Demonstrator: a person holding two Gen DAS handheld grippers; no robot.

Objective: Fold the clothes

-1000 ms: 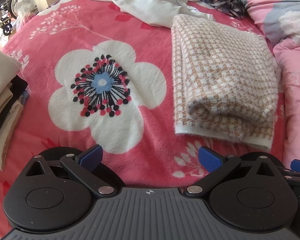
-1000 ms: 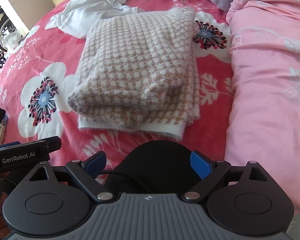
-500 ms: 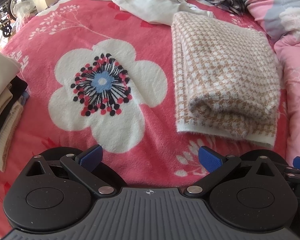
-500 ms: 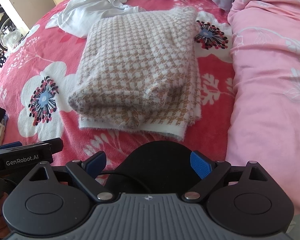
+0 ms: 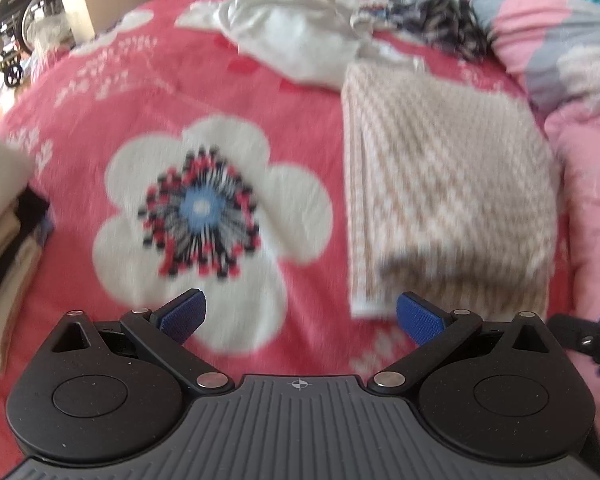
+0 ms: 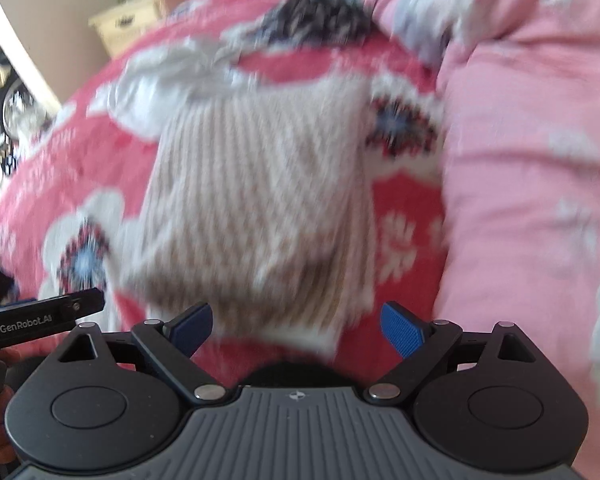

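Spreading wide and gripping nothing: left gripper (image 5: 299,314) and right gripper (image 6: 297,329). Lying folded on the red floral fleece blanket (image 5: 148,92), at one o'clock from the left jaws and twelve from the right: beige-and-white houndstooth knit garment (image 6: 260,196). Lying crumpled further out at twelve o'clock: white cloth garment (image 5: 300,44).

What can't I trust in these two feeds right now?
- Folded houndstooth sweater: right wrist view, motion blur hides its edges and layers.
- Clothes stack: left wrist view, cut off by the left edge.
- White garment and dark patterned garment: blurred, type unclear.
- Both claws open, holding nothing.
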